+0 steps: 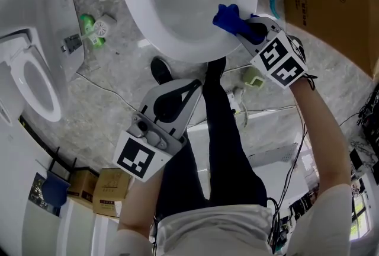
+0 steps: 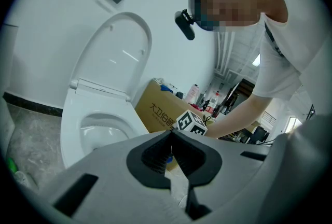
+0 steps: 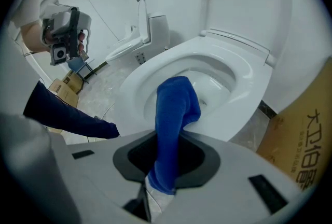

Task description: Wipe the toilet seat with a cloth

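Our right gripper (image 1: 251,29) has its fingers clenched tight on the blue cloth (image 1: 228,18). The cloth rests on the rim of the white toilet seat (image 1: 195,50), next to the bowl. We hold our left gripper (image 1: 190,90) over our legs (image 1: 225,148), well apart from the toilet. Its fingers are pressed together with nothing between them.

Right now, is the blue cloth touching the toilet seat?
Touching. In the right gripper view the blue cloth, clamped in the right gripper, drapes onto the near rim of the toilet seat with no gap; the head view agrees.
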